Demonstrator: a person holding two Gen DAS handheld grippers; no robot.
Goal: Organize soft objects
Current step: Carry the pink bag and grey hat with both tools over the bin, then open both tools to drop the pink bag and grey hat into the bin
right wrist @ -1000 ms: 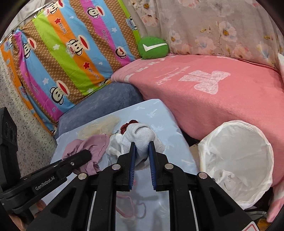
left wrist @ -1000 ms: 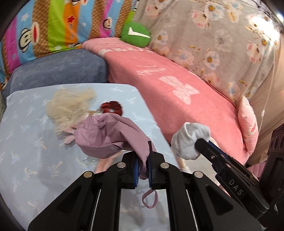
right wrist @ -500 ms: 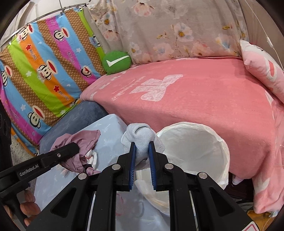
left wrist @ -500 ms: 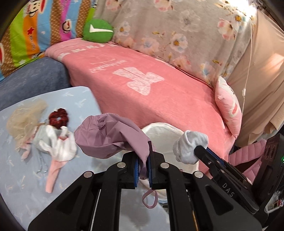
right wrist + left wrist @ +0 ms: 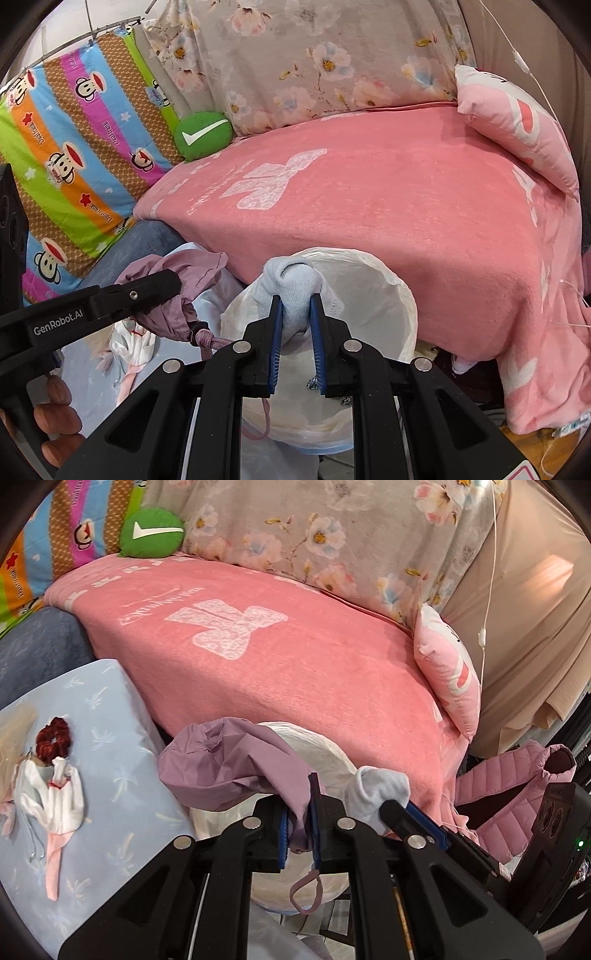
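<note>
My left gripper (image 5: pixel 298 816) is shut on a crumpled mauve cloth pouch (image 5: pixel 229 764) with a cord loop hanging below; the pouch (image 5: pixel 173 291) also shows at the left of the right wrist view. My right gripper (image 5: pixel 295 314) is shut on a pale blue-white sock (image 5: pixel 291 288), and that sock (image 5: pixel 380 790) appears beside the left gripper. Both are held over a round bin lined with a white bag (image 5: pixel 384 325), whose rim (image 5: pixel 325 746) peeks out behind the pouch. A doll in white clothes with a dark red scrunchie (image 5: pixel 53 738) lies on the light blue sheet (image 5: pixel 122 786).
A pink blanket (image 5: pixel 369 206) covers the bed behind the bin, with a pink pillow (image 5: pixel 517 125) at its right end and a green round cushion (image 5: pixel 203 134) at the back. A striped monkey-print quilt (image 5: pixel 74 147) stands left. A pink padded jacket (image 5: pixel 517 786) lies at the right.
Both grippers have swung right, away from the blue sheet, with the pouch and the sock still clamped. They now hang over the lined bin, and the doll has stayed behind on the sheet.
</note>
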